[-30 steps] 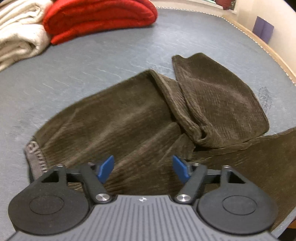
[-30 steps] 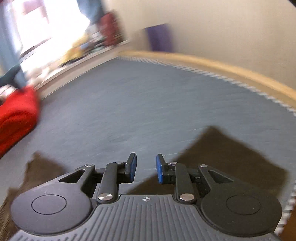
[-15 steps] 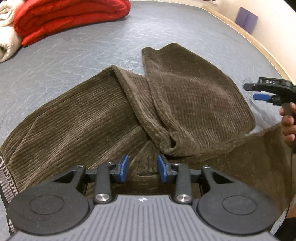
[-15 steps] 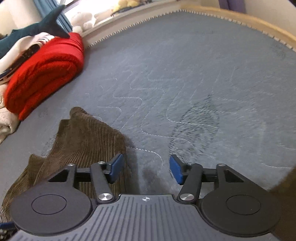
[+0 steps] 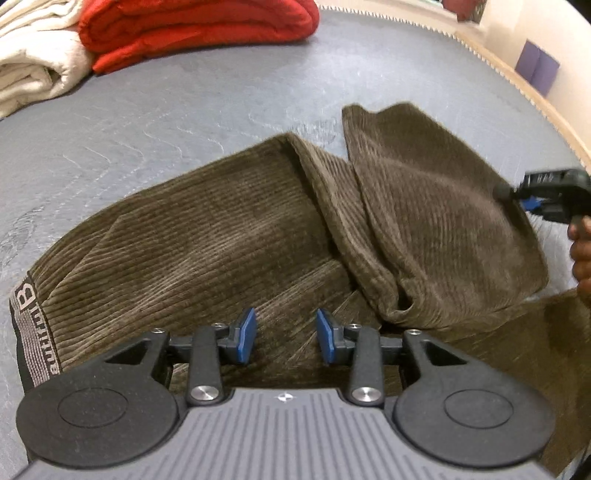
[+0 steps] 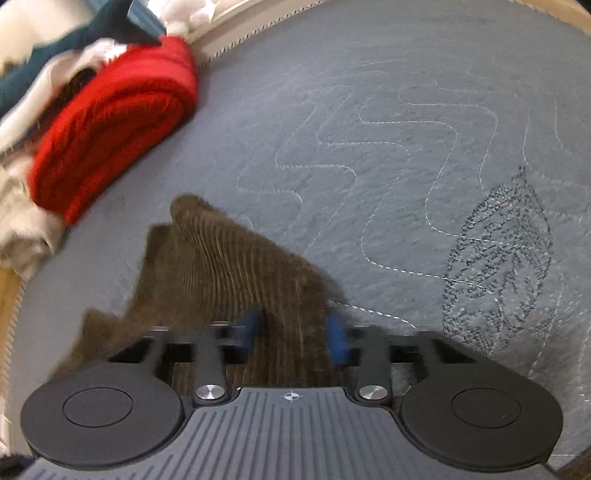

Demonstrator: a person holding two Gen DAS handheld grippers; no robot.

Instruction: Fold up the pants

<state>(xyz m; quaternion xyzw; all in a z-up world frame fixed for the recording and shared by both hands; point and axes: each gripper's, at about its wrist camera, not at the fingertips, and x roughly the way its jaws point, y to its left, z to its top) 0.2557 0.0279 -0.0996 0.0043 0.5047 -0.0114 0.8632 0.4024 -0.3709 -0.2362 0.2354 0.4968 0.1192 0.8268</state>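
pants: brown corduroy, rumpled on grey mattress | left hand-held gripper: pads apart above cloth

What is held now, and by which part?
Both have just been closing. Left gripper: open over the pants, holding nothing. Right gripper: fingers straddle the leg's edge; hold cannot be told.

A grey quilted mattress fills most of both views, stitched in wavy lines, with a dark leaf-like print at the right of the right wrist view. A folded red blanket lies at the upper left, touching a cream blanket at the left edge. A teal plush toy sits behind them, blurred. A wooden frame rims the mattress at upper right, beside a purple object against the wall.
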